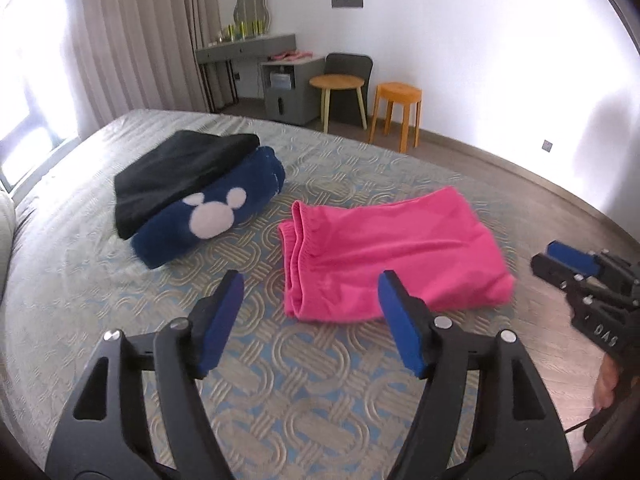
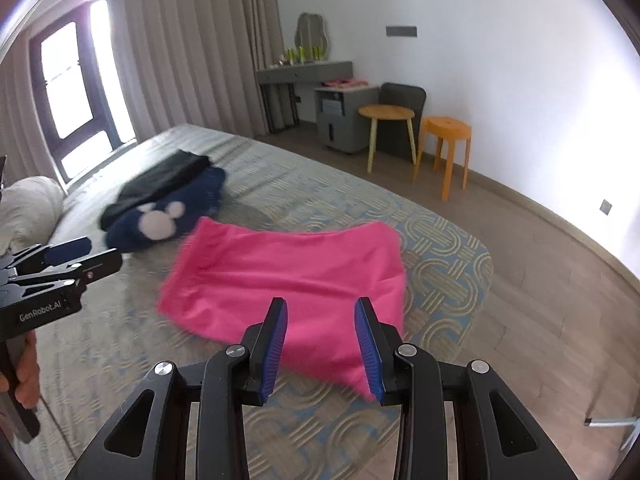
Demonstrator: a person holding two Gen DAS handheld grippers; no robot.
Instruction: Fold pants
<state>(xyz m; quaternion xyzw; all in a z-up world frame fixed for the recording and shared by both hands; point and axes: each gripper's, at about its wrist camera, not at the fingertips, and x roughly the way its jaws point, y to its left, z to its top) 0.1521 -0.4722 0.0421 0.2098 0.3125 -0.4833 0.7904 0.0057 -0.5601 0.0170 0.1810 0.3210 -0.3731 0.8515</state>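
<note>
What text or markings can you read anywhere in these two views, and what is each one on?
"GenRobot.AI": white lettering on the black body of the left gripper, seen in the right wrist view.
"DAS": partial white letters on the side of the right gripper, seen in the left wrist view; the rest is cut off.
The blue folded garment bears only a white mouse-head shape, no words.
The dresser bottles are too small to read.

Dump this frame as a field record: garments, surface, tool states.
surface: patterned grey-blue bedspread
task item: folded bright pink fabric pants, lying flat near the bed's edge
other garments: folded black cloth lying partly over a rolled navy fleece with a white mouse-head patch, beside the pink pants, apart from them
left tool: open, holding nothing
right tool: open, holding nothing, above the pants' near edge
</note>
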